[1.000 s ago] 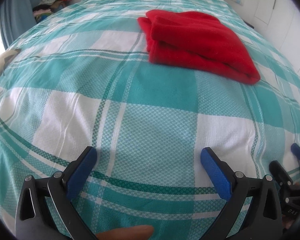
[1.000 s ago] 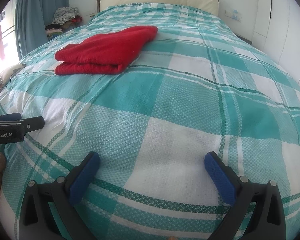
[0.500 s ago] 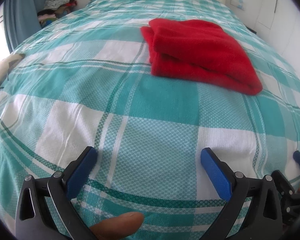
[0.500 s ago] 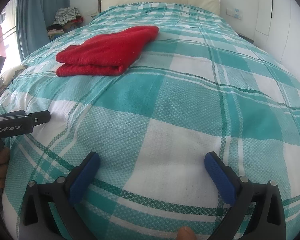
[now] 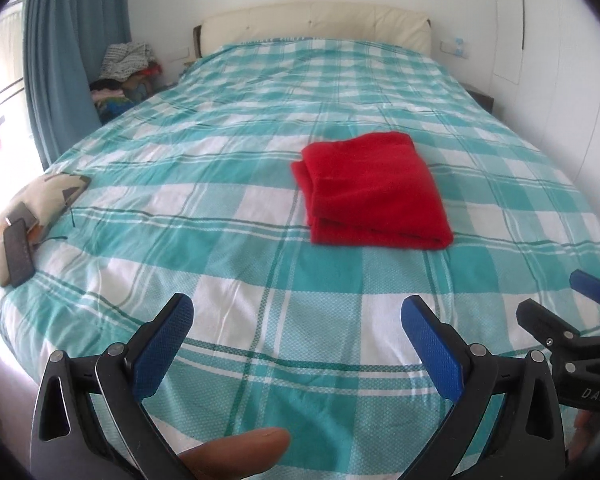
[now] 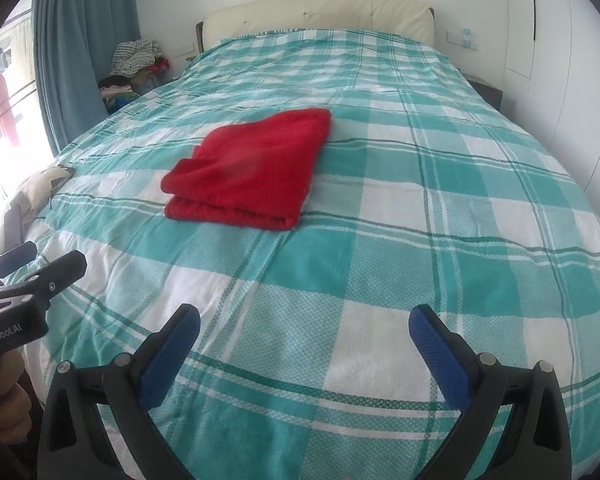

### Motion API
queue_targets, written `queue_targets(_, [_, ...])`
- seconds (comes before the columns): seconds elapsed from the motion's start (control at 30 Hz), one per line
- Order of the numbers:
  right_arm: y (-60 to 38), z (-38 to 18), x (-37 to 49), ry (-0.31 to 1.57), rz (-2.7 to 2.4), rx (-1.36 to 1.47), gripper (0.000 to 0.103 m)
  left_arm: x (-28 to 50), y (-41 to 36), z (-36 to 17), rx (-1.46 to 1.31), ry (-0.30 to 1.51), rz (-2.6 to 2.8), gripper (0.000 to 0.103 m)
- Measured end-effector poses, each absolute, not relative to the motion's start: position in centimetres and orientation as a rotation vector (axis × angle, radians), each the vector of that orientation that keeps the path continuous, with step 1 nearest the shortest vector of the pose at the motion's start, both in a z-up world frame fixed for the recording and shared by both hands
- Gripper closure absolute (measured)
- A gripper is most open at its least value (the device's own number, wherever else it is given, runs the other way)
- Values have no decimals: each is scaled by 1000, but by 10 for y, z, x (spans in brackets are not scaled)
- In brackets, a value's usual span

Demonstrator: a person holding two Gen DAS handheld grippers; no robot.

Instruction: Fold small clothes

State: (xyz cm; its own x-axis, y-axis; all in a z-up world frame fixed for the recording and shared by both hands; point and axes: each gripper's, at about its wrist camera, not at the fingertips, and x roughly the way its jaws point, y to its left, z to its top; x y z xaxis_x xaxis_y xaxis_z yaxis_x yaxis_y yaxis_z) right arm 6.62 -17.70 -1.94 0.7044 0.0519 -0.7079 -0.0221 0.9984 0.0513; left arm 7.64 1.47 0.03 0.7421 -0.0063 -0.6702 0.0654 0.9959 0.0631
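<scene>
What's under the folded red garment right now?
The folded red garment lies directly on the teal checked bedspread, nothing else visible beneath its edges. Whatever sits between its folded layers is covered.

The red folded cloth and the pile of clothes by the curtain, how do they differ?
The red folded cloth is one colour, neatly folded flat, lying on the bedspread. The pile of clothes is mixed colours, heaped loosely, off the bed beside the curtain. Neither is held by a hand-held gripper.

White walls [image 5: 560, 60], a cream headboard [image 5: 316, 26], a teal-checked bed [image 5: 260, 128]; blue curtain [image 5: 60, 60] beside the bright window [image 6: 4, 92].
</scene>
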Motion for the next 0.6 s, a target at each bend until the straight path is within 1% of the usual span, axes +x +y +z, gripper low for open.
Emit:
queue_targets(0.3, [-143,33,49,747,69,-52,0,53,22,39,147,699,30,0])
queue_targets(0.6, [-139,68,30,705,69,-39,0,40,29,57,60,719,-15,0])
